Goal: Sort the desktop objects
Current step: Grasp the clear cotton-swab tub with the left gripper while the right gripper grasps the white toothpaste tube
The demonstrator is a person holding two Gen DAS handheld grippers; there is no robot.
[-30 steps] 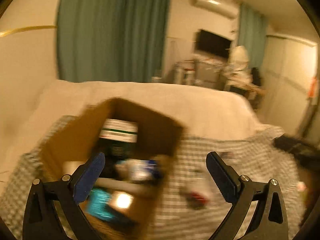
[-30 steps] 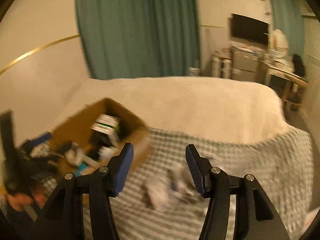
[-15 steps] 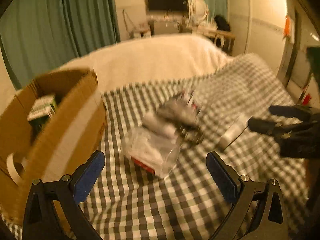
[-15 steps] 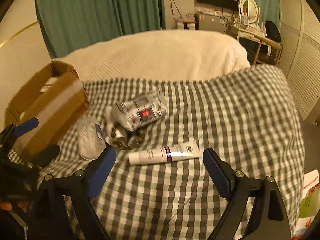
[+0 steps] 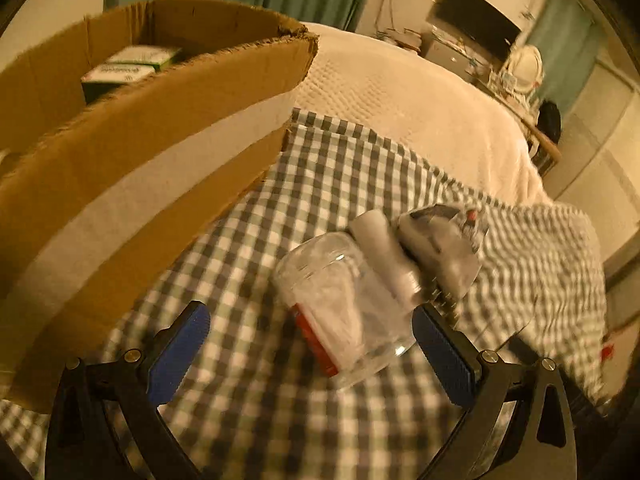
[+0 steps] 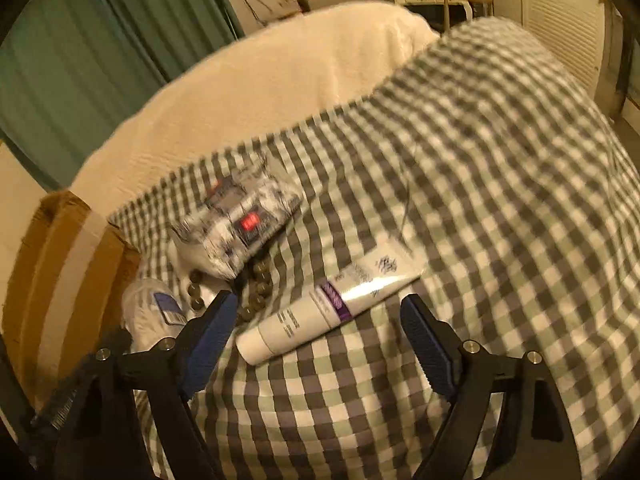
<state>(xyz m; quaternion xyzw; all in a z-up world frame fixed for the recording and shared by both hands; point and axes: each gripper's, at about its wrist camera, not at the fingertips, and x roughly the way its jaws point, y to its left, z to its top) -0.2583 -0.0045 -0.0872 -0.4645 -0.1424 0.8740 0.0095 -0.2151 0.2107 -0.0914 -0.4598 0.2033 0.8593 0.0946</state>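
The white tube [image 6: 332, 304] carries print too blurred to read. It lies on the checked cloth [image 6: 480, 200] between the right claw [image 6: 320, 332], whose jaws are closing without touching it; cap toward lower left. The left claw [image 5: 312, 344] stands apart around a clear plastic bag [image 5: 340, 304], beside the cardboard box [image 5: 140, 152].

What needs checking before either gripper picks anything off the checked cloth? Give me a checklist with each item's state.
1. Right gripper empty, jaws closing slightly, nothing pressed: ok.
2. White tube lies just ahead of the right gripper, unobstructed: ok.
3. Left gripper open and empty: ok.
4. Clear plastic bag sits between the left fingers' line, not yet gripped: ok.
5. Cardboard box open on top, room inside: cannot tell.
6. Beads clear of the tube: ok.
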